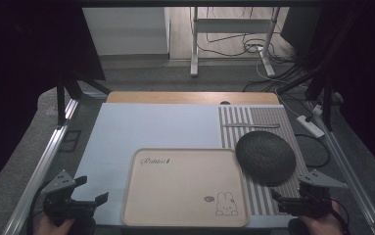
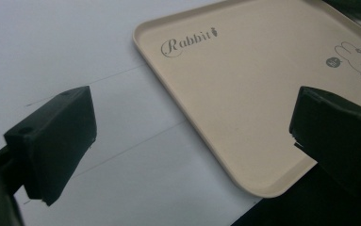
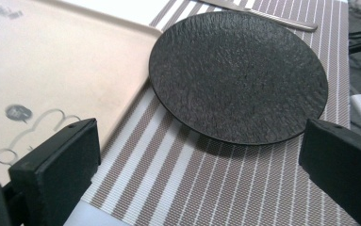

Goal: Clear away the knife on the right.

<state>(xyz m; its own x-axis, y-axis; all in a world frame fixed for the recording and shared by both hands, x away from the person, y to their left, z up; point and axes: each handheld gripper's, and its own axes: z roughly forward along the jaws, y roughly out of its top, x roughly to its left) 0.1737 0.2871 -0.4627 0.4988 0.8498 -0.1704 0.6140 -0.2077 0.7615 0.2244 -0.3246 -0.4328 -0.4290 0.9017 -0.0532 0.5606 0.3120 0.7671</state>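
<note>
both tongs hang released, jaws wide: the left tongs (image 1: 88,195) beside the beige tray (image 1: 185,188), the right tongs (image 1: 287,198) just short of the black plate (image 1: 266,156). i'd guess the plate goes first; bite its near rim squarely.

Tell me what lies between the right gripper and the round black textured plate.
Only bare striped placemat separates the right gripper from the round black textured plate, as the right gripper view shows.

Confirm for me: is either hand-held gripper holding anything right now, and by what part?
Nothing is held. The left hand-held gripper and right hand-held gripper both stand open with empty jaws.
</note>
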